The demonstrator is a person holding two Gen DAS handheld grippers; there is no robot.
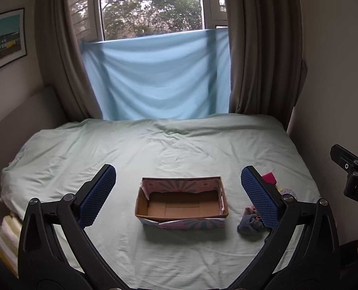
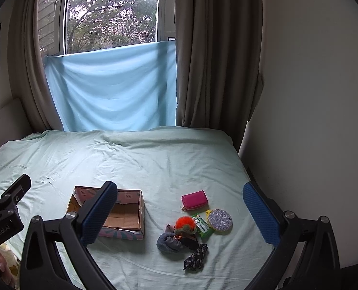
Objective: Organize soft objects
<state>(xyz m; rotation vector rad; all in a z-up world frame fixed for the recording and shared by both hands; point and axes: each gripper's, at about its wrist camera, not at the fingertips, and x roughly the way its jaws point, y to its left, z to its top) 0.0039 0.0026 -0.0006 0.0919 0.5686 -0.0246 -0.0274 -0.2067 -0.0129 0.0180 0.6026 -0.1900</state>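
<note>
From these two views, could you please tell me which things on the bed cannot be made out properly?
- Pile of small items, left wrist view: mostly hidden behind the left gripper's right finger; only the grey cloth, a pink corner and a glittery edge show.
- Cardboard box, right wrist view: its near left part is covered by the right gripper's left finger.
- Green packet: print too small to read.
- Striped fabric: cut off by the lens edge.

The right gripper [image 2: 179, 215] hangs wide open above the cardboard box [image 2: 121, 213] and small soft items [image 2: 179, 239].
</note>
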